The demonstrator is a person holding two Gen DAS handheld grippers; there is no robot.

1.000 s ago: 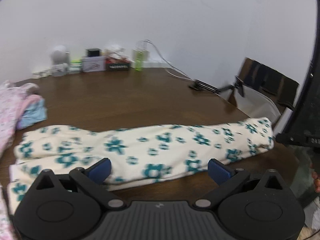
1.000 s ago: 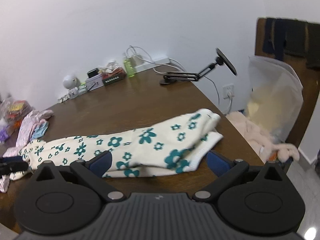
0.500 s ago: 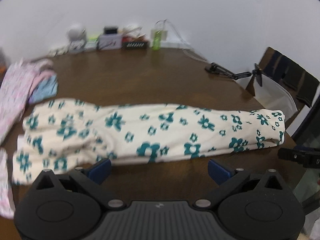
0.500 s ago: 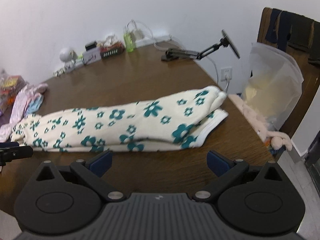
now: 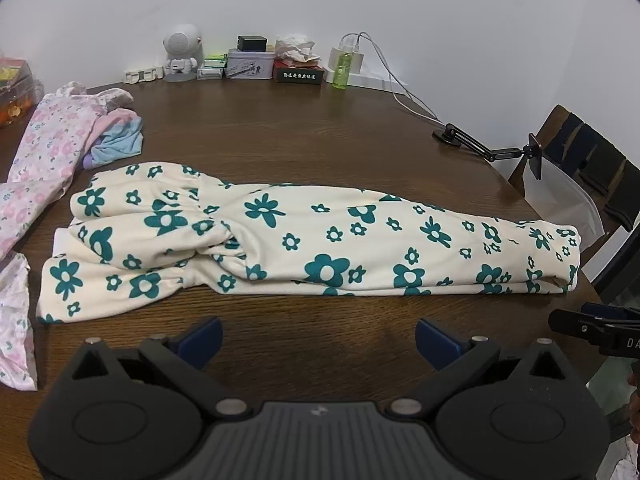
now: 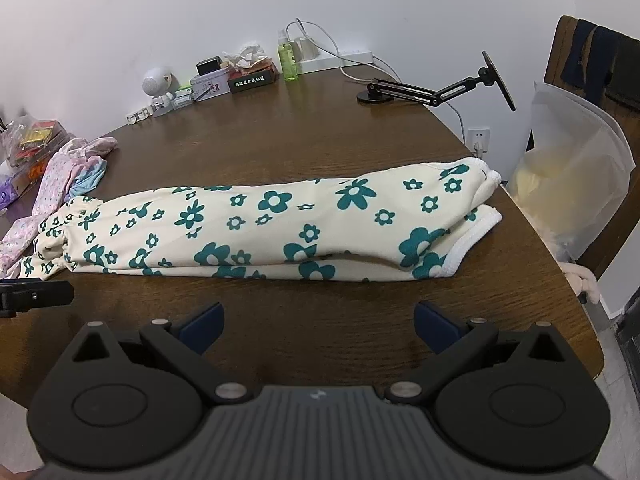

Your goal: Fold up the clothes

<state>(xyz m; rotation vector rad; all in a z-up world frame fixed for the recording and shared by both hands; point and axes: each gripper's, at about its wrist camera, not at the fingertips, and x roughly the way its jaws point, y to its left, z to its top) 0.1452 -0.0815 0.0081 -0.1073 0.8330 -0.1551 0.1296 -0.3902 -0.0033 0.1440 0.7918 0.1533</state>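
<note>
Both tongs, left (image 5: pixel 318 338) and right (image 6: pixel 318 326), gape above flowered garment (image 5: pixel 320 240).

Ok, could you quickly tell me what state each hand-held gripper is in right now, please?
Left hand-held gripper: open, holding nothing, short of the garment.
Right hand-held gripper: open, holding nothing, also short of the garment.

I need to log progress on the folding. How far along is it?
Done: the floral garment lies folded lengthwise into a long strip on the table. In hand: nothing; left gripper and right gripper are both open, short of it. Left: folding the strip shorter, plus the pink clothes.
</note>
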